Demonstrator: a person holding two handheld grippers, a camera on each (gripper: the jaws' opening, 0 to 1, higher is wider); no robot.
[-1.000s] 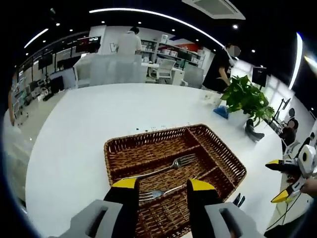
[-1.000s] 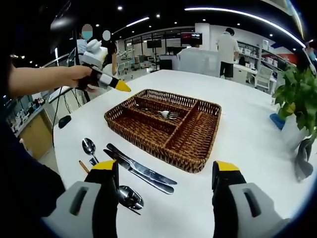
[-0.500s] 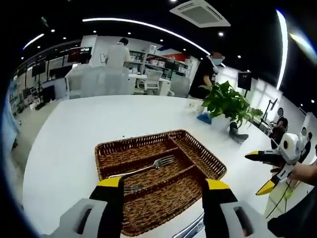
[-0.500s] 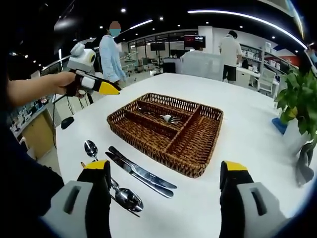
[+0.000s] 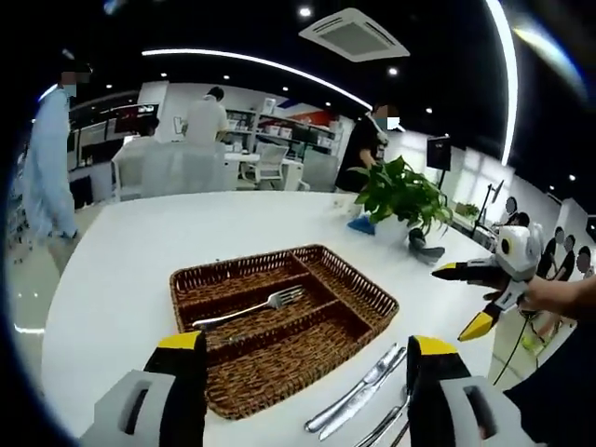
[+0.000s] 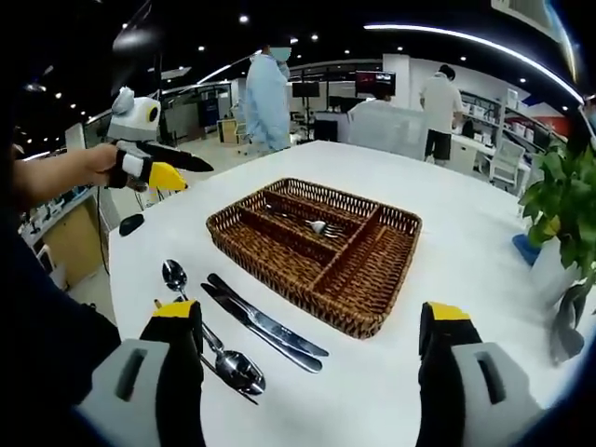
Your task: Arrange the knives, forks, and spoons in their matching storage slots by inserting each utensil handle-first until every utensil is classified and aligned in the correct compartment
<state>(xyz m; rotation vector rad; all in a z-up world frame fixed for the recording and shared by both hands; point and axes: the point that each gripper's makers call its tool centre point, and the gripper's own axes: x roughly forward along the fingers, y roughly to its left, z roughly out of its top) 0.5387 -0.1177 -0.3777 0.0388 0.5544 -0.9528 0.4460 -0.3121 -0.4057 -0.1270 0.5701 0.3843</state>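
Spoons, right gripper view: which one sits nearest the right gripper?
The spoon with its bowl by the gripper's left jaw tip. The other spoon lies farther out, its bowl left of the two knives.

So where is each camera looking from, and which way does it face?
Left gripper view: rides the open left gripper, facing the brown wicker tray; the right gripper and a hand enter from the right.
Right gripper view: rides the open right gripper, facing the tray's other side; left gripper at left.
Shared: tray, silver forks, silver knives, white table.
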